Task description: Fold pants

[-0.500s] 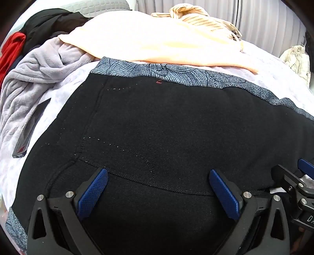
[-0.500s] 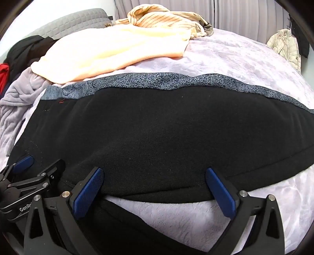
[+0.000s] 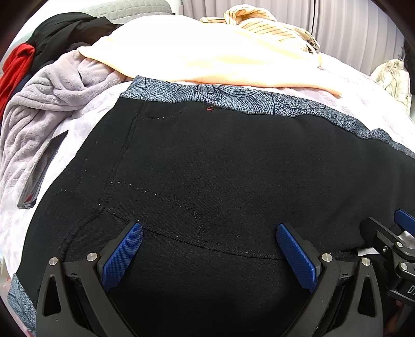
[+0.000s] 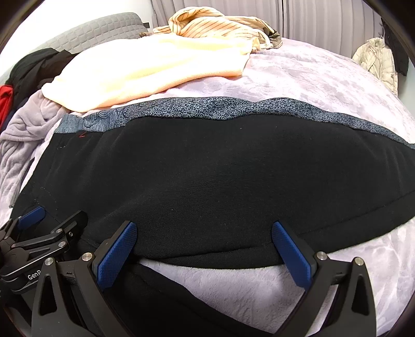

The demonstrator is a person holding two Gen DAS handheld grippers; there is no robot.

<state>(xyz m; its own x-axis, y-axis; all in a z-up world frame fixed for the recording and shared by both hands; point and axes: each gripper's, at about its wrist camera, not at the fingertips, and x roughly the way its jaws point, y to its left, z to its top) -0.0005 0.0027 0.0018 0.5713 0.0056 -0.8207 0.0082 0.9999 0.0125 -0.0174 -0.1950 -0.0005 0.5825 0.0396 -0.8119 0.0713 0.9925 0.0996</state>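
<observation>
Black pants (image 3: 220,168) with a blue-grey patterned side stripe (image 3: 233,96) lie spread across a pale lilac bed. My left gripper (image 3: 208,233) hovers open over the seat area near a stitched seam, nothing between its blue pads. In the right wrist view the same pants (image 4: 220,176) stretch sideways, the patterned stripe (image 4: 207,110) along their far edge. My right gripper (image 4: 203,232) stands open over the near black edge, where another black fold (image 4: 160,287) lies below. Each gripper shows at the other view's edge: the right gripper (image 3: 396,233), the left gripper (image 4: 39,228).
A peach towel (image 3: 220,57) and a striped garment (image 4: 215,23) lie beyond the pants. A lilac fleece (image 3: 46,103), black clothes (image 3: 67,31) and a red cloth (image 3: 15,70) are piled at the left. A dark phone (image 3: 41,168) rests on the bed (image 4: 311,77). A cream jacket (image 4: 376,59) hangs at right.
</observation>
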